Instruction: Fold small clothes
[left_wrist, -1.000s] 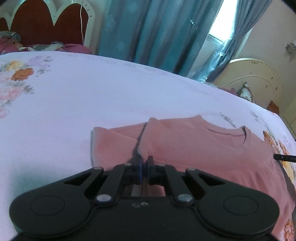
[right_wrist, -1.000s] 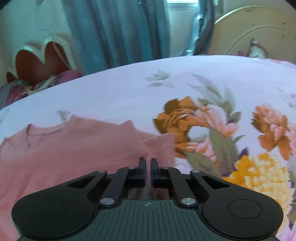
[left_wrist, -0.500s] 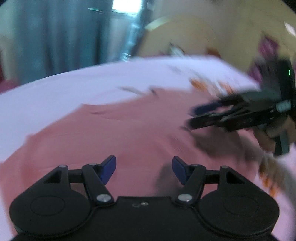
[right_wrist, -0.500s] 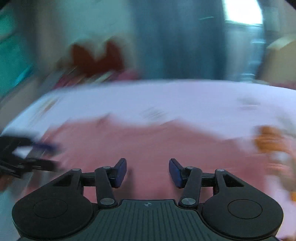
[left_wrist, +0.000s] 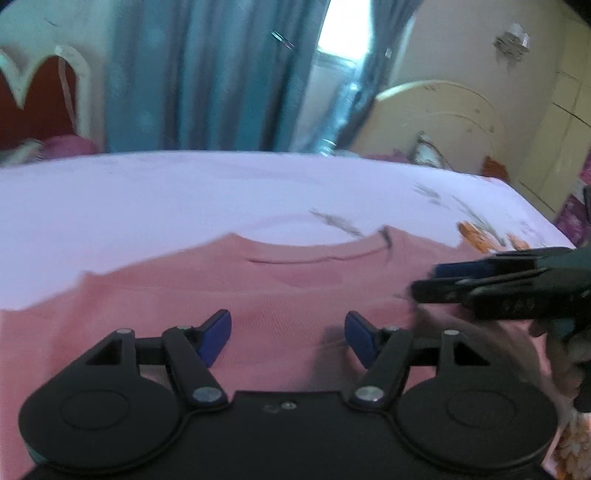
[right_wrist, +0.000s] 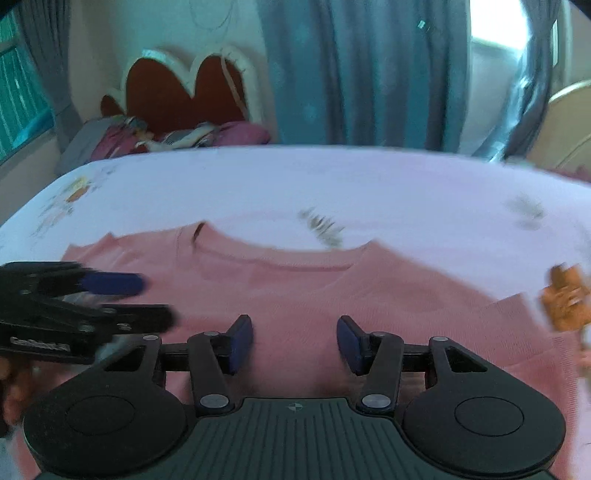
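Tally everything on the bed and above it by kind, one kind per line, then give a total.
Pink tops: 1, lying flat on the flowered bedsheet
Grippers: 2, the left gripper and the right gripper, both open over the top
Pillow heaps at the headboard: 1, too blurred to count singly
Total: 4

Shirt (left_wrist: 258, 295) flat on bed (left_wrist: 147, 199), curtains (left_wrist: 207, 74) behind

Bed (left_wrist: 147, 199) in pale floral sheet, pink shirt (left_wrist: 280, 295) spread flat, neckline toward the curtains.
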